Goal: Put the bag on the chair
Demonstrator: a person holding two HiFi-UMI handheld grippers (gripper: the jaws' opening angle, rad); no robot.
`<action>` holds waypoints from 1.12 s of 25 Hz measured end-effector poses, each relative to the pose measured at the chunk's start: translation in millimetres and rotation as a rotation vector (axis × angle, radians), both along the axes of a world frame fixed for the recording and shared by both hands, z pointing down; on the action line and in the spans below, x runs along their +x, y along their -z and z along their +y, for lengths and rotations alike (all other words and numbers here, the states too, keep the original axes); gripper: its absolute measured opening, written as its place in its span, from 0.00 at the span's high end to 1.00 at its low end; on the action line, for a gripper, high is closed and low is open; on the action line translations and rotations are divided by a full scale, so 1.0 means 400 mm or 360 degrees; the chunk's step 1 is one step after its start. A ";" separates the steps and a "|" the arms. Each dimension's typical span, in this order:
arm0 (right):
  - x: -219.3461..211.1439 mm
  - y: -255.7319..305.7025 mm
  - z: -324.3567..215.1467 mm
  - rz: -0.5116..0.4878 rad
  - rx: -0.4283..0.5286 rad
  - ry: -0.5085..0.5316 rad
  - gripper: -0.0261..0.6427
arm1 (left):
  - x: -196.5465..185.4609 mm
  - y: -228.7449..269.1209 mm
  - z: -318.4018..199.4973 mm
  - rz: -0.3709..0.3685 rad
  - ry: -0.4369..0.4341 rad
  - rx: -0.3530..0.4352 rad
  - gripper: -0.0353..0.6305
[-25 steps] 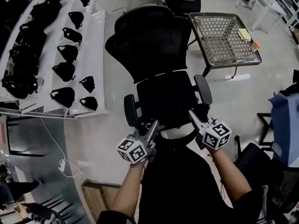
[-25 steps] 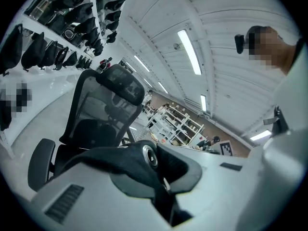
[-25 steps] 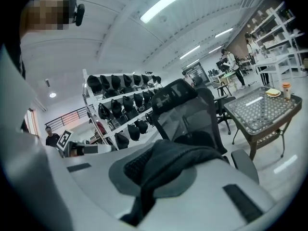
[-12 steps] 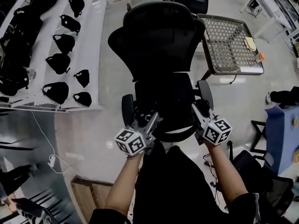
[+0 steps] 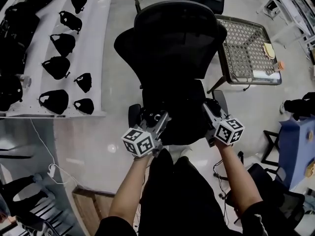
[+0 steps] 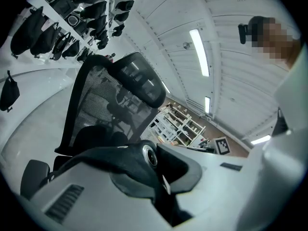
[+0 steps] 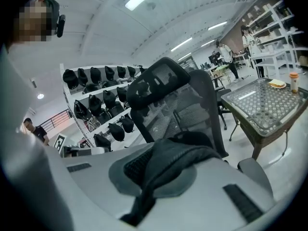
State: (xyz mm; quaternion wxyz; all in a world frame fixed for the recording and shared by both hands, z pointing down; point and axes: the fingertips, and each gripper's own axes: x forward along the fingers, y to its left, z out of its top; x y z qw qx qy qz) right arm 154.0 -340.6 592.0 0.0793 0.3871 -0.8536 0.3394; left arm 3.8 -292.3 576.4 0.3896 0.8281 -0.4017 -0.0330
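Black mesh chair [image 5: 172,38] at centre, as we stood at its front edge; shelves [image 5: 64,58] of dark bags ran along the chair's left, and a lattice-topped table [image 5: 248,48] stood just to its right.

The bag [image 5: 183,132], black and hard to separate from the black seat [image 5: 172,95], hung low over the seat's front, slung between our two grippers. We could not tell whether it already touched the cushion.

The left gripper [image 5: 164,117], beside the chair's left armrest [image 5: 134,116], had its fingers [image 6: 72,196] closed to a narrow gap on a black strap [image 6: 120,162] of the bag. The right gripper [image 5: 207,107], near the right armrest [image 5: 222,100], had its fingers [image 7: 240,196] pressed fully together on a fold of dark grey fabric [image 7: 173,160].

We judged the bag soft and limp, sagging between its two held points, light enough for a pinch at each side and not fragile. Woven strap and folded cloth looked the surest places to hold, since smooth panels might slip.

A small metal eyelet [image 6: 149,155] sat on the strap at the left fingertips.
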 end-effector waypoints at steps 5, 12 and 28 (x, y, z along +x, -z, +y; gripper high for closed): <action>-0.005 -0.046 -0.084 0.0034 -0.0008 0.0024 0.96 | -0.003 -0.042 -0.067 -0.0027 -0.0044 0.0005 0.90; -0.006 -0.101 -0.196 0.0044 -0.0031 0.0020 0.96 | -0.023 -0.094 -0.167 -0.0008 -0.0033 -0.0003 0.90; -0.040 -0.261 -0.333 0.0057 -0.0118 -0.0035 0.96 | -0.094 -0.240 -0.296 0.0023 -0.0030 -0.0068 0.90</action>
